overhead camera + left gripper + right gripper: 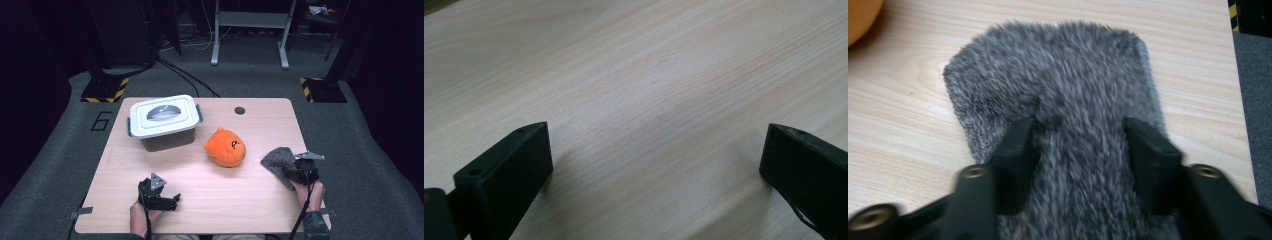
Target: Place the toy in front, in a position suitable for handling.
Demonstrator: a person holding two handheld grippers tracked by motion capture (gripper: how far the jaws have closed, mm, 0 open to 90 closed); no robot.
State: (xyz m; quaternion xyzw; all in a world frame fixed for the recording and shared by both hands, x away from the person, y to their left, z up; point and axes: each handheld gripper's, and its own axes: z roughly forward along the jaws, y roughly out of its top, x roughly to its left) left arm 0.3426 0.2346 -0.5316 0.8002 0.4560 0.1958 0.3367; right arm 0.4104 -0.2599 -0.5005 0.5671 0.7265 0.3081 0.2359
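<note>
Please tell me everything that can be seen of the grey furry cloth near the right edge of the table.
The grey furry cloth is a soft piece with mottled grey and white pile, roughly oblong, with a raised fold along its middle. It lies flat on the wooden table near its right edge, to the right of the orange plush toy and apart from it. The right tongs stand on it, one jaw each side of the fold; whether they press it cannot be told.

Bare desk [200, 180] lies open between the left tool [167, 199] and the grey furry cloth [278, 161]. Farther back, the orange plush toy [225, 147] and the lidded plastic box [163, 122] block the middle and left.
</note>
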